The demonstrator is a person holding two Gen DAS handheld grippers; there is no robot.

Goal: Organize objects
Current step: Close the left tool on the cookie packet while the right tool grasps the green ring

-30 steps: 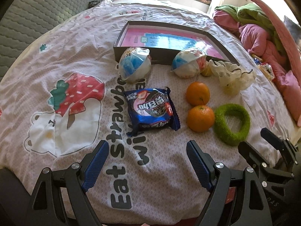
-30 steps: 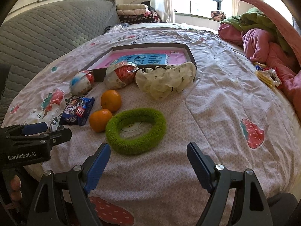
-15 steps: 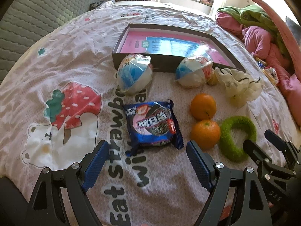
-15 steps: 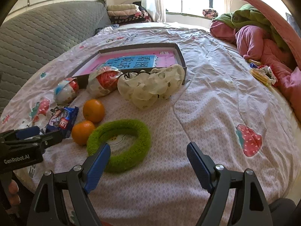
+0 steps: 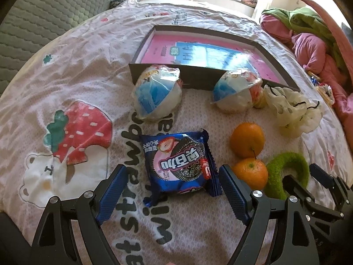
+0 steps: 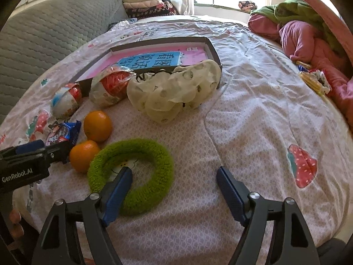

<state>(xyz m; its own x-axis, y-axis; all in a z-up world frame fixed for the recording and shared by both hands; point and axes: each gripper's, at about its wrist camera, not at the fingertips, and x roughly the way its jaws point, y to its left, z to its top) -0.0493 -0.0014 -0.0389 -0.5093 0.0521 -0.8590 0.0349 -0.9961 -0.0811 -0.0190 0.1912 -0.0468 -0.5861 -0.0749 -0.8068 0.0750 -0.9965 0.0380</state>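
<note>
A blue cookie packet [image 5: 178,165] lies on the bedspread between the open jaws of my left gripper [image 5: 172,181], which is empty. Two oranges [image 5: 247,142] [image 5: 251,172] lie to its right, then a green fuzzy ring [image 5: 286,172]. My right gripper [image 6: 174,181] is open and empty; its left finger sits over the ring's [image 6: 132,172] hole, its right finger outside. Two wrapped balls [image 5: 157,95] [image 5: 236,92] and a cream scrunchie [image 5: 291,114] lie against a shallow dark box [image 5: 198,77] with a pink and blue bottom.
The bedspread [image 6: 253,121] covers a round bed with a grey quilted headboard [image 6: 44,37]. Pink and green bedding [image 6: 308,28] is piled at the right, with small wrapped items [image 6: 315,81] beside it. Folded blankets [image 6: 145,2] lie by the window.
Both grippers have moved forward and down. The left now straddles the cookie packet. The right has reached the green ring, its left finger over the hole.
</note>
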